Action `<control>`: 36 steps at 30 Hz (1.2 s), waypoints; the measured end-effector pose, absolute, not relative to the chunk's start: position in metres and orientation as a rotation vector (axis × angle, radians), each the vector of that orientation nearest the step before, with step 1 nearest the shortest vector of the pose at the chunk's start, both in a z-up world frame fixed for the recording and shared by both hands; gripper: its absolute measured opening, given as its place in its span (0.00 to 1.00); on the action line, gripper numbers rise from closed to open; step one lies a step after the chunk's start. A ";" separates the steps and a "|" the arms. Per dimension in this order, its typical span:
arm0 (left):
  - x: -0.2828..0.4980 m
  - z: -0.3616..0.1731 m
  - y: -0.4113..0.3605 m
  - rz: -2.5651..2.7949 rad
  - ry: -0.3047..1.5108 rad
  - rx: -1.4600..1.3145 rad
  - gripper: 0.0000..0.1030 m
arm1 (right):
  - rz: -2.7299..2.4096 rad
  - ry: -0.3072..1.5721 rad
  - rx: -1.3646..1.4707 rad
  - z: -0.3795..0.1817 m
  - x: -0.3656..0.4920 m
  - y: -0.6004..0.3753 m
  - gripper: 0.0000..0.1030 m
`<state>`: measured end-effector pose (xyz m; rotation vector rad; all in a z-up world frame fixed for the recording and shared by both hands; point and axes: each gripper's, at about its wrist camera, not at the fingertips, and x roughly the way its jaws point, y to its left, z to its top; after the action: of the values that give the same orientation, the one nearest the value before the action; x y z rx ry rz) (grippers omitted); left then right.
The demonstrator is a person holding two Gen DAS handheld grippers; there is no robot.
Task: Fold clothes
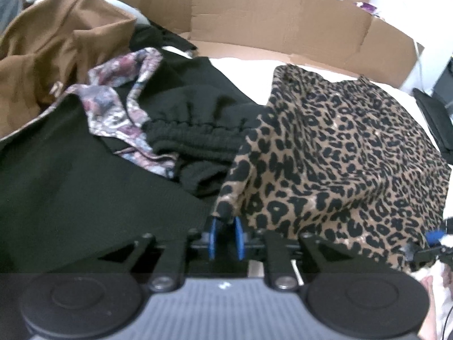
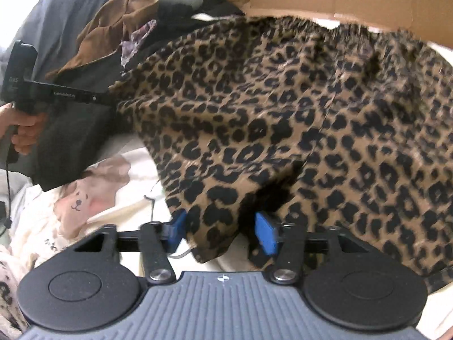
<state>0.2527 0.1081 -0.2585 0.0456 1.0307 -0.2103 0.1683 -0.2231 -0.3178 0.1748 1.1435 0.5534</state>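
Holding: left claw [image 1: 226, 233] stands narrow, pinching a corner of the leopard-print garment [image 1: 348, 147]; right claw [image 2: 222, 233] stands wide, hem between its pads, not clamped.
Place: garment spread over the white bedding [image 1: 243, 63], beside a clothes pile [image 1: 93, 99].
Handling: light, limp, probably slippery.
Grip: corners, hem edge.

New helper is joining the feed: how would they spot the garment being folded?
Find the cardboard wall at the back. Before it, right of the dark clothes pile, lies the leopard-print garment, the only tan, black-spotted piece, its corner pinched by the left gripper.
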 end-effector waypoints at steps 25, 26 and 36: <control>0.279 -0.242 0.035 -0.336 0.925 0.066 0.31 | 0.543 1.171 0.240 -0.306 0.167 -0.238 0.48; 0.283 -0.243 0.030 -0.346 0.918 0.076 0.31 | 0.526 1.162 0.248 -0.304 0.169 -0.244 0.48; 0.337 -0.267 -0.013 -0.429 0.929 0.126 0.32 | 0.359 1.086 0.318 -0.286 0.188 -0.307 0.48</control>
<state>0.3369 -0.0133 -0.2672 0.1256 0.9293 -0.4292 0.1878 -0.3067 -0.2864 0.3180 1.0859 0.3590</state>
